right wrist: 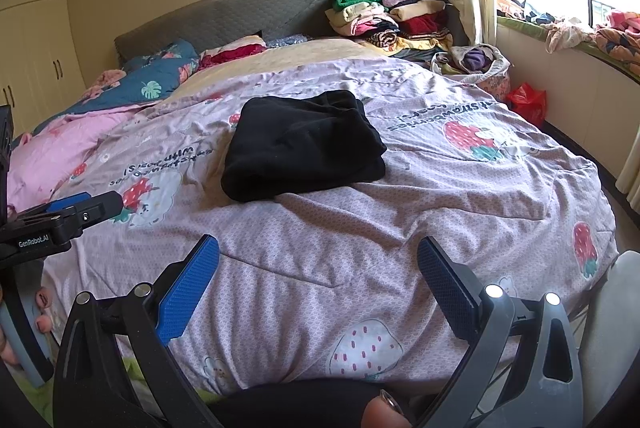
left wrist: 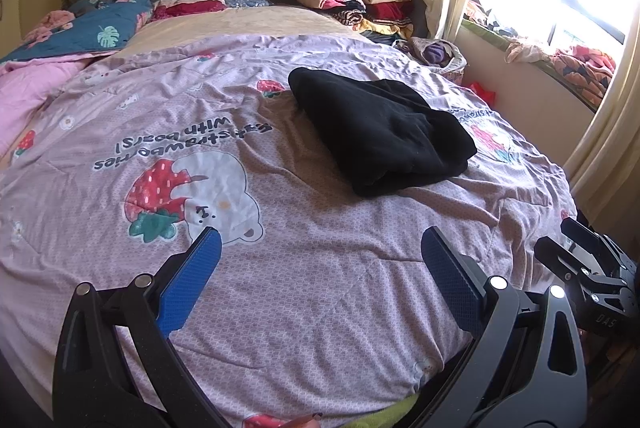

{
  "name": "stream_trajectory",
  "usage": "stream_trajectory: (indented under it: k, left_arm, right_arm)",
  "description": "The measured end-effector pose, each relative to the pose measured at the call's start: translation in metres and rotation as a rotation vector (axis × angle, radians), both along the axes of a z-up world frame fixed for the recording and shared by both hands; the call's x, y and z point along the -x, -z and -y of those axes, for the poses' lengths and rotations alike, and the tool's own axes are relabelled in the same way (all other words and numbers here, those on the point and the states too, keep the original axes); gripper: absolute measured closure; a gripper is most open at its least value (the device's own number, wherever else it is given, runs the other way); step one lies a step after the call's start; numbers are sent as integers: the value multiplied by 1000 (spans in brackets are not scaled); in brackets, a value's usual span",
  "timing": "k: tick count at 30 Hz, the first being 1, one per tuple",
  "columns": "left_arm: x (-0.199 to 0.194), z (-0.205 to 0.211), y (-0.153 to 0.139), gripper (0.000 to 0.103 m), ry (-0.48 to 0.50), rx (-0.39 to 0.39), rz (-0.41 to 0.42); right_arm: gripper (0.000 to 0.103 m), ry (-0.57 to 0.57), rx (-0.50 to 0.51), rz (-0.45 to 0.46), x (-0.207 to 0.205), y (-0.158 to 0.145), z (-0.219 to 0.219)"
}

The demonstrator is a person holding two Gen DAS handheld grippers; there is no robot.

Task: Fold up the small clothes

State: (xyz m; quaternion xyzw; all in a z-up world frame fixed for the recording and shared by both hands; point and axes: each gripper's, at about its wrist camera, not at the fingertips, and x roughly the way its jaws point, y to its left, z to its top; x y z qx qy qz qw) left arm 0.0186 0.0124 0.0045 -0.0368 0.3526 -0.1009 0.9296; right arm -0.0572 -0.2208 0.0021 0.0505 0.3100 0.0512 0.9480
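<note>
**A:** I'm hovering both claws, left gripper (left wrist: 320, 260) and right gripper (right wrist: 318, 268), spread wide and empty, just short of the folded black fleece garment (right wrist: 300, 143) that's lying mid-quilt. Tips?

**B:** I'm pinching its near corners evenly. I'm also reading "GenRobot.AI" on the left rig and "strawberries with bears!" on the lilac strawberry-bear quilt (left wrist: 280, 288).
</note>
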Motion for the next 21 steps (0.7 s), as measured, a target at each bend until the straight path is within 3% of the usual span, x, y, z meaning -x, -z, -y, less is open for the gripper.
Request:
stream_trajectory:
  k: [9, 13, 16, 19, 21]
  left_arm:
    - [0, -1, 4, 9, 11, 3, -15]
    - [-5, -5, 5, 9, -1, 3, -27]
    - [-17, -33, 7, 9, -75, 12, -53]
    - [-40, -102, 11, 9, -216, 45, -105]
    - [-50, -164, 12, 9, -380, 7, -107]
  right_arm:
    - [4, 13, -5, -5, 0, 3, 3]
    - [4, 81, -64, 1, 2, 1, 25]
    - [4, 227, -120, 22, 9, -9, 77]
    - [4, 496, -123, 30, 27, -17, 169]
    - [4, 731, -96, -16, 46, -7, 256]
